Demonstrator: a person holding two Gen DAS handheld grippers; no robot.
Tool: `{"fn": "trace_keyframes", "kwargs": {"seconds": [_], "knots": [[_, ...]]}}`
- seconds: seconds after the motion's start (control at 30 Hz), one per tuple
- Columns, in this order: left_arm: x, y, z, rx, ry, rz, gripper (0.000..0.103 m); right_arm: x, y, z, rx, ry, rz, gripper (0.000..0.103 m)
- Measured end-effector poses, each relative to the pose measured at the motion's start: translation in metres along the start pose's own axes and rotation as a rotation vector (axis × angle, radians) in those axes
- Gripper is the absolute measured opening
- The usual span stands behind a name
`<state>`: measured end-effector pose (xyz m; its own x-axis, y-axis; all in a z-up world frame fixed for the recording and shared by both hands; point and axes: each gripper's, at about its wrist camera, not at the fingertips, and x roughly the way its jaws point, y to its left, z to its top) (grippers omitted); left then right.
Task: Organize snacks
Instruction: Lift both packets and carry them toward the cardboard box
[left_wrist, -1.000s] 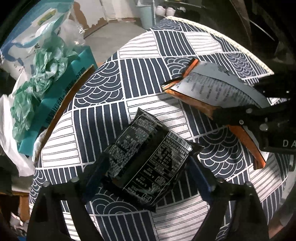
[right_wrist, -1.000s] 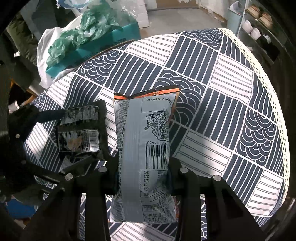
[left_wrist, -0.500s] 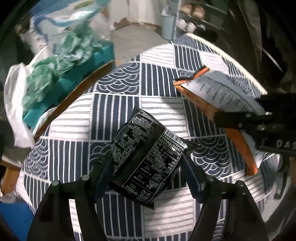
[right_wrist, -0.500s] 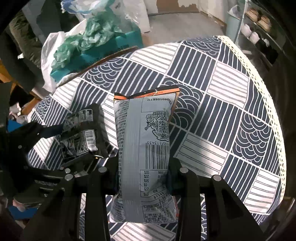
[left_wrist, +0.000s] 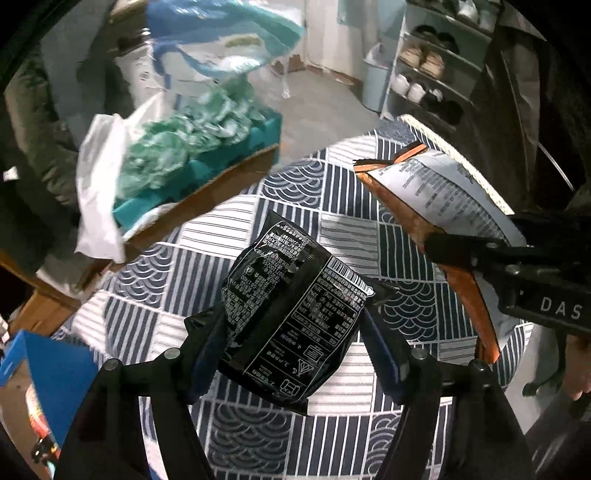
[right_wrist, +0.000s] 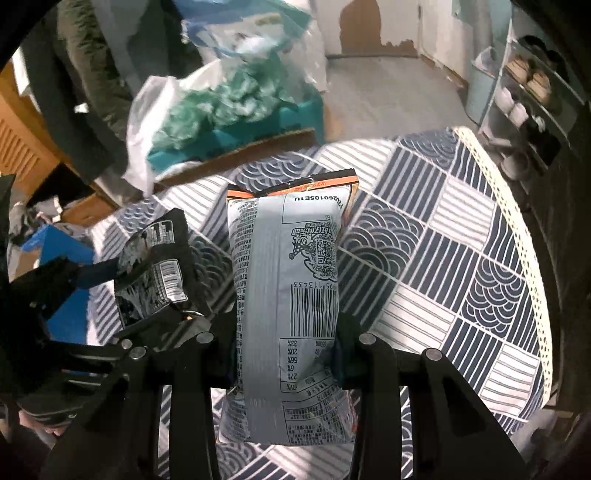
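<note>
Above table (right_wrist: 480, 236) | 1 black packet (left_wrist: 291, 317): left fingers (left_wrist: 382, 354) gripping | 1 grey packet (right_wrist: 291, 295): right fingers (right_wrist: 345, 354) gripping

Black packet (left_wrist: 291, 325), grey-orange packet (right_wrist: 291, 306), navy-white patterned tablecloth (right_wrist: 436, 258).

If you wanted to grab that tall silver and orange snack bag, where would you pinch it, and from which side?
Best as the right claw has it now: across the narrow width of the silver and orange bag, near its lower end, coming in from that end along its length. The bag is long and slim, so its side edges fit between the fingers.
</note>
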<state>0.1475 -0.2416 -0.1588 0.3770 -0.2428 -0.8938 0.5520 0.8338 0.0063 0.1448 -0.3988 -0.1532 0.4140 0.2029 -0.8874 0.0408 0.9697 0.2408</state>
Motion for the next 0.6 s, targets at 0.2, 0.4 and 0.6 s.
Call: {"fn": "trace_keyframes", "kwargs": {"seconds": [0.2,0.4,0.6], "knots": [[-0.041,0.013,-0.008,-0.050,-0.057,0.028,0.072,-0.020,0.028,0.001,-0.043,-0.024,0.034,0.036],[-0.078,0.027,-0.019,-0.107,-0.095,0.079,0.072,-0.038,0.057,0.002,-0.085,-0.050,0.069,0.036],[-0.110,0.044,-0.033,-0.162,-0.124,0.116,0.072,-0.055,0.090,0.003,-0.136,-0.073,0.099,0.036]]}}
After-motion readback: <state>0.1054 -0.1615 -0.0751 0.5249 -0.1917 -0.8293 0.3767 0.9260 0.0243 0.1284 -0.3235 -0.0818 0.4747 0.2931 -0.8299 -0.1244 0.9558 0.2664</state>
